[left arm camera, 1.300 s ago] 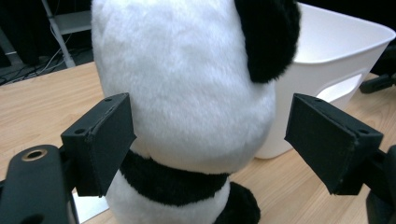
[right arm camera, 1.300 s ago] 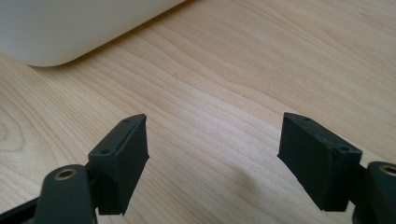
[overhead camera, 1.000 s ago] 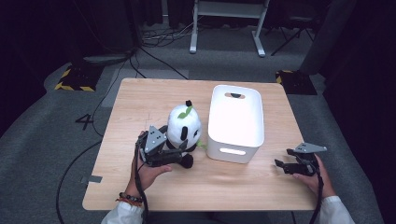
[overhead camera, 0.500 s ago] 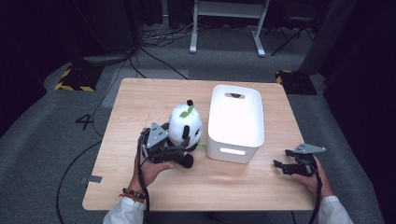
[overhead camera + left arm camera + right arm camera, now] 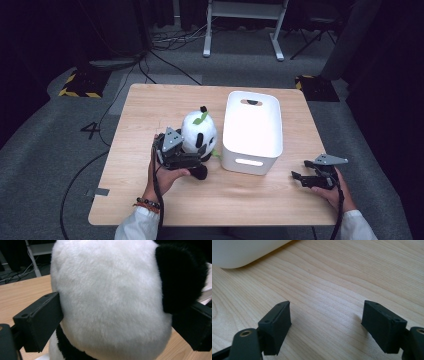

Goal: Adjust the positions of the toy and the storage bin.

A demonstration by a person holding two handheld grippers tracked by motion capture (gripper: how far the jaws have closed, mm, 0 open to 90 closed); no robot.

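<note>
The left tongs [image 5: 196,161] clasped the plush panda [image 5: 199,131] at mid-table, beside the white bin [image 5: 252,131], probably for lifting into it. The right tongs [image 5: 302,178], open and empty, waited near the right edge.

High overhead view of the table [image 5: 150,110]; two claw-mounted close-ups near its surface.

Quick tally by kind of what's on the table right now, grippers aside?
Plush panda: 1
White bin: 1
Total: 2
</note>
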